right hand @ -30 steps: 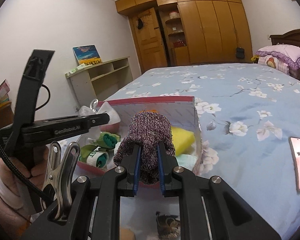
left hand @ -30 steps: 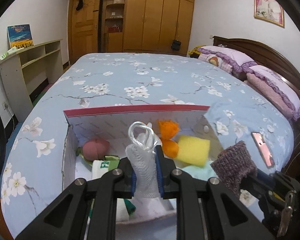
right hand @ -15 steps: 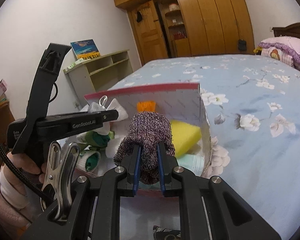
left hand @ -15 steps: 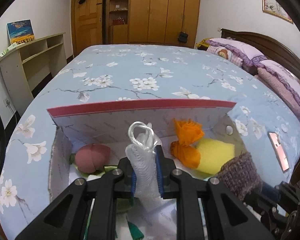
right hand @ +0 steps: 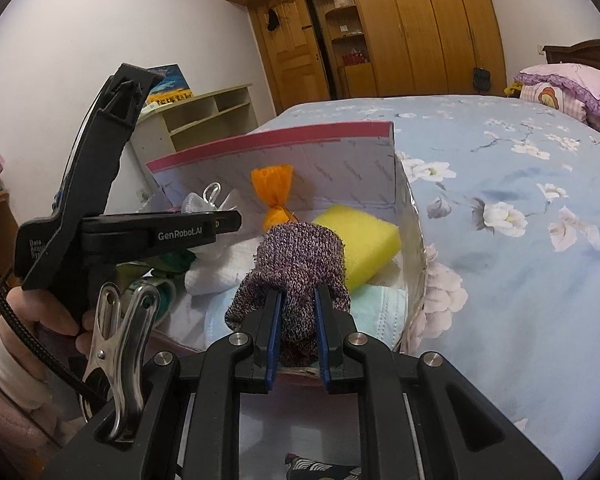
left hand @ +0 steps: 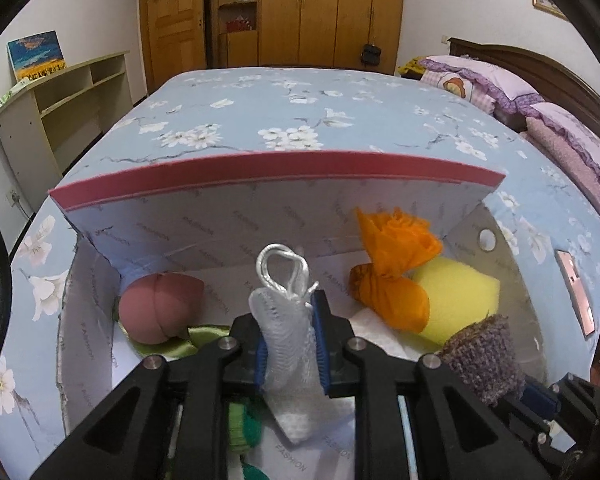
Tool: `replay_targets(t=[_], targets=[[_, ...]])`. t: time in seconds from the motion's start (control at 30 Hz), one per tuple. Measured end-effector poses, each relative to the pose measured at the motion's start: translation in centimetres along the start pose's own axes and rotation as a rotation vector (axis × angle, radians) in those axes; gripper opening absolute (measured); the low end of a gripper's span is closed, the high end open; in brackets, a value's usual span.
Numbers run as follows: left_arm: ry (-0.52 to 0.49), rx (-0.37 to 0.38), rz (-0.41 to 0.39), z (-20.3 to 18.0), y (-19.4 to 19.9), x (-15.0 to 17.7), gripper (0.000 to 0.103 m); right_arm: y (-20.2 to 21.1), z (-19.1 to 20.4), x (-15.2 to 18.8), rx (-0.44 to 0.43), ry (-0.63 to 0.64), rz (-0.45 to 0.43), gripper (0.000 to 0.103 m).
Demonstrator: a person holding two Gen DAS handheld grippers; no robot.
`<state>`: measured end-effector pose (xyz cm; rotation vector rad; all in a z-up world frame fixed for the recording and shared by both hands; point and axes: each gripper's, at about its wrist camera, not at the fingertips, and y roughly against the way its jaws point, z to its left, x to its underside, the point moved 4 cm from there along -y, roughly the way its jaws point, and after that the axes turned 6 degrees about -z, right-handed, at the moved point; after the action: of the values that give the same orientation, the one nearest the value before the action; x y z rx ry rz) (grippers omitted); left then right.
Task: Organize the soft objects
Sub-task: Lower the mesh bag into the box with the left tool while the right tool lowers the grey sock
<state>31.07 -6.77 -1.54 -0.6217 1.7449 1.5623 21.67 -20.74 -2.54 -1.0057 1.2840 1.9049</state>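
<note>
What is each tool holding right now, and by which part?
Left tool is shut on the white mesh pouch, pinched mid-body below its cord loop. Right tool is shut on the purple knitted sock, pinched at its lower middle.

The right gripper [right hand: 297,322] pinches a purple knit piece [right hand: 296,280] over the open box [right hand: 396,184] (yellow sponge [right hand: 364,244] and orange bundle [right hand: 274,188] inside), beside the left gripper [right hand: 220,222].

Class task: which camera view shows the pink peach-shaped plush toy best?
The left wrist view: the pink peach-shaped plush toy lies unobstructed in the box's left corner. In the right wrist view it cannot be seen; the left gripper covers that side of the box.
</note>
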Motion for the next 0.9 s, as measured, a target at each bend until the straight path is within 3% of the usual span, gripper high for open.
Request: replay_targets(t=[0.1, 0.4, 0.9], targets=[[-0.019, -0.002, -0.007, -0.2, 0.1, 0.1, 0.033, 0.0, 0.0, 0.1, -0.001, -0.006, -0.001, 0.016], [-0.019, 0.011, -0.021, -0.2, 1.0, 0.0, 0.053, -0.3, -0.4, -0.1, -0.001, -0.014, -0.006, 0.018], [-0.026, -0.012, -0.074, 0.1, 4.5, -0.5, 0.057, 0.3, -0.3, 0.4, -0.027, -0.015, -0.036, 0.033]])
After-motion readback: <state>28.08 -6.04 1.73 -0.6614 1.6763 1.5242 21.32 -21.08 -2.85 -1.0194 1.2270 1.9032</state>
